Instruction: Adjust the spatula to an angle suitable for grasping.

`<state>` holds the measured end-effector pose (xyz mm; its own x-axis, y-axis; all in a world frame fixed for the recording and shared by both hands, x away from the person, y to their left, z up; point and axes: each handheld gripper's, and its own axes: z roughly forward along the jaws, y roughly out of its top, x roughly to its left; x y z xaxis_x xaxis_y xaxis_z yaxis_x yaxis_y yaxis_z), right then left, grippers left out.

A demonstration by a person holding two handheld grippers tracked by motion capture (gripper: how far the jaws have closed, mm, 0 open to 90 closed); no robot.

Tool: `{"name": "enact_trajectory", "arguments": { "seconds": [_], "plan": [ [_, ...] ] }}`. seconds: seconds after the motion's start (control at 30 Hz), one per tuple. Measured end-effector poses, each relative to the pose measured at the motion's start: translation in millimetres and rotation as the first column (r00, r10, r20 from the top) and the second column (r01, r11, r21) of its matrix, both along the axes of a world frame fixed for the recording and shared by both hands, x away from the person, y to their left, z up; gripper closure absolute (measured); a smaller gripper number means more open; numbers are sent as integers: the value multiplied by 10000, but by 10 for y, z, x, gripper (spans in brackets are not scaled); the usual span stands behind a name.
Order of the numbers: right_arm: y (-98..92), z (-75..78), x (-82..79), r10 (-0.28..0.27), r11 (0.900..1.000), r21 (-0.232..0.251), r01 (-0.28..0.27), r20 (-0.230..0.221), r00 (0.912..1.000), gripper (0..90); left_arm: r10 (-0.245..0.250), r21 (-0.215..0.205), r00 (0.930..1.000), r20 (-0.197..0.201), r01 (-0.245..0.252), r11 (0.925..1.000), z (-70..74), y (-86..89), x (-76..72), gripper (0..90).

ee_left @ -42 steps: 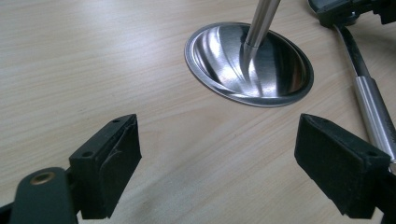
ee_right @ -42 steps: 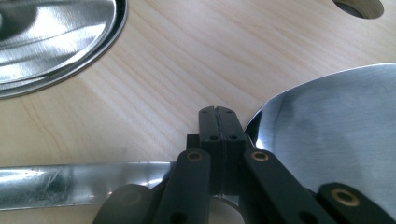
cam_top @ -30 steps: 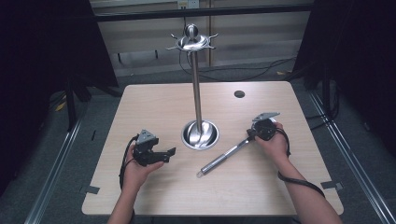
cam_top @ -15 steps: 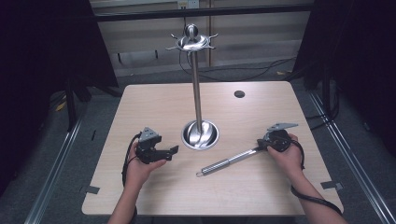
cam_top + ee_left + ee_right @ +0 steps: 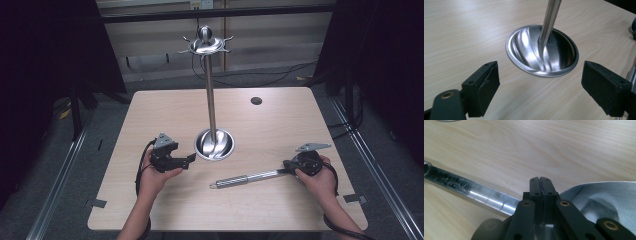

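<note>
A steel stand [image 5: 211, 105] with a hooked crown rises from a round dish base [image 5: 215, 144] at the table's middle. My left gripper [image 5: 189, 160] rests just left of that base, jaws open and empty; in the left gripper view they [image 5: 539, 92] frame the base [image 5: 529, 50] and pole [image 5: 550, 17]. My right gripper [image 5: 287, 171], at the near right, is shut on a long-handled steel utensil [image 5: 245, 178] whose handle lies on the table pointing left. In the right gripper view the jaws [image 5: 540, 182] pinch the utensil's neck, handle [image 5: 474, 191] to the left, broad end [image 5: 604, 197] to the right.
A small dark round hole [image 5: 256, 100] sits in the tabletop at the back right. Bare wood [image 5: 165, 115] lies around the stand. Metal rails and cables run along the floor beyond the table's edges.
My right hand has slid right and toward the near edge, dragging the utensil with it away from the stand's base. The left hand has stayed put.
</note>
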<state>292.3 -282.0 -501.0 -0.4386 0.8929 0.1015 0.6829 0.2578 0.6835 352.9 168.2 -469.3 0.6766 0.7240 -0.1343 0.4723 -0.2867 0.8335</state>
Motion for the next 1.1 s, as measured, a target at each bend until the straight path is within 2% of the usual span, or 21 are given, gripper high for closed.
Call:
{"name": "enact_trajectory", "arguments": {
  "seconds": [0.17,0.37,0.53,0.57,0.63,0.67,0.7,0.77,0.8,0.83,0.87,0.93,0.97,1.03,1.07,1.1],
  "plan": [
    [6,25,-124,6,9999,-101,-8,-205,9998,883,-212,-100,9998,70,212,9997,24,-70,22,148],
    [10,44,-218,110,9999,22,-109,-469,9988,871,-208,-303,9998,46,209,9993,17,-85,35,149],
    [12,57,-246,332,9994,73,-328,-656,9973,878,-53,-295,10000,16,53,9995,5,-60,28,149],
    [11,67,-245,446,9990,41,-444,-767,9961,868,-66,-278,10000,-9,66,9996,9,-56,23,149],
    [13,118,-244,536,9985,-66,-545,-935,9942,763,-59,-334,10000,46,61,9994,19,-58,21,149],
    [10,138,-236,705,9975,-22,-710,-905,9934,792,-59,-315,10000,50,61,9995,23,-60,20,150],
    [10,163,-227,903,9959,-31,-909,-917,9917,781,-59,-315,10000,50,61,9995,23,-60,20,150],
    [18,210,-206,1374,9905,7,-1378,-823,9871,709,-139,-195,9999,86,140,9997,22,-72,21,150],
    [38,235,-197,1565,9877,104,-1562,-869,9839,638,-205,-98,9998,69,206,9997,18,-87,18,150],
    [58,255,-183,1767,9842,29,-1770,-780,9812,600,-165,-152,9998,105,167,9997,17,-98,16,150],
    [80,277,-173,1967,9800,-144,-1983,-736,9777,599,-212,-142,9997,90,213,9997,19,-103,13,150],
    [135,306,-147,2480,9679,-237,-2502,-714,9661,556,-241,-69,9996,138,242,9997,29,-100,10,150],
    [164,314,-138,2568,9658,-167,-2587,-749,9636,540,-226,-62,9996,156,227,9997,36,-97,6,150],
    [221,308,-106,3091,9501,-182,-3115,-820,9475,520,-147,-133,9997,190,149,9998,45,-96,0,150],
    [253,311,-99,3175,9466,-307,-3208,-824,9447,494,-158,-122,9997,205,160,9998,52,-89,0,150],
    [285,308,-89,3380,9389,-405,-3417,-770,9380,462,-161,-96,9996,235,164,9998,56,-78,0,150]
  ]
}}
